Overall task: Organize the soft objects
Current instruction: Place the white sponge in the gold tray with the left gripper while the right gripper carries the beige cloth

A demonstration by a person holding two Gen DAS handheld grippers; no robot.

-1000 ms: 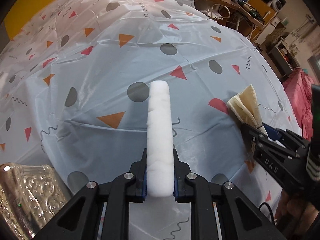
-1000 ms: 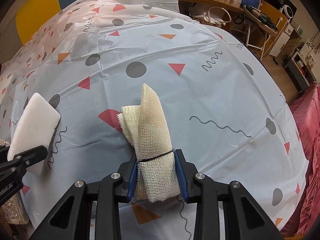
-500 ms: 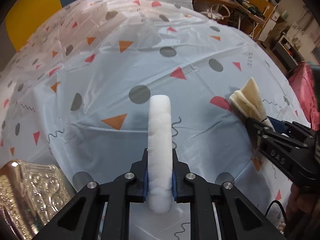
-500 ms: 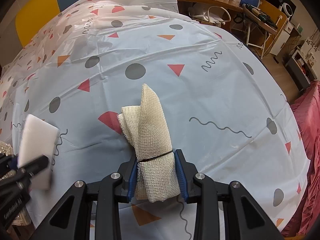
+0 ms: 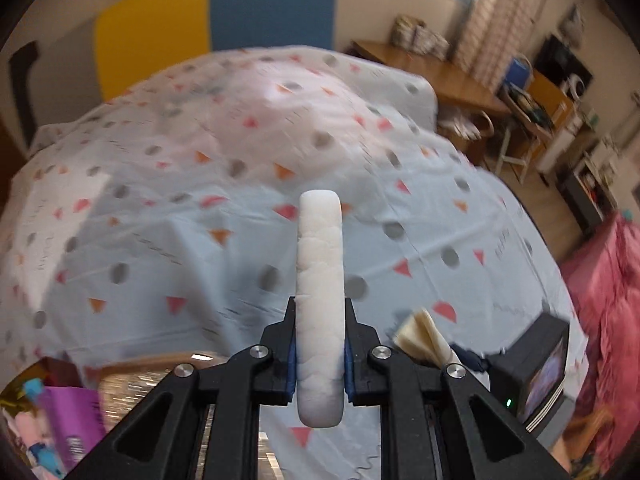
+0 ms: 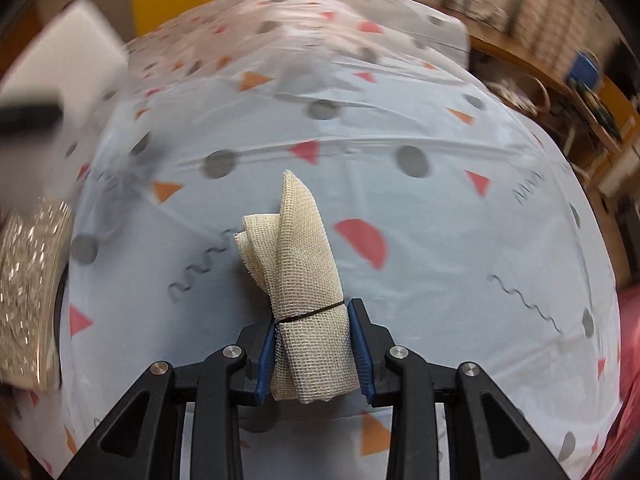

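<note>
Between the fingers of the left gripper (image 5: 320,354) a white sponge (image 5: 320,300) stands on its edge, pinched low on its length so that most of it juts forward over the patterned cloth of the desk (image 5: 460,216). It hangs clear of the surface. At the near left corner of the desk sits a glittering embossed tray (image 6: 28,292), and beside it, at the lower left of the left wrist view, lie some colourful packets (image 5: 60,420), too blurred to name. The right gripper (image 6: 312,354) is closed on a rolled beige mesh cloth (image 6: 304,276), tied round with a thin dark band (image 6: 312,314) just ahead of the fingers; the free end of the roll points away over the desk and seems lifted off it. Both views are smeared, so the rig is likely in motion. Farther off, the middle and far edge of the desk carry nothing that can be made out.

The step in hand looks like carrying: each gripper has its soft thing secured and neither is set down yet. The next move probably calls for bringing both toward the tray at the near left corner, lowering one at a time, and opening the fingers only once the piece rests inside, lest the sponge topple.
</note>
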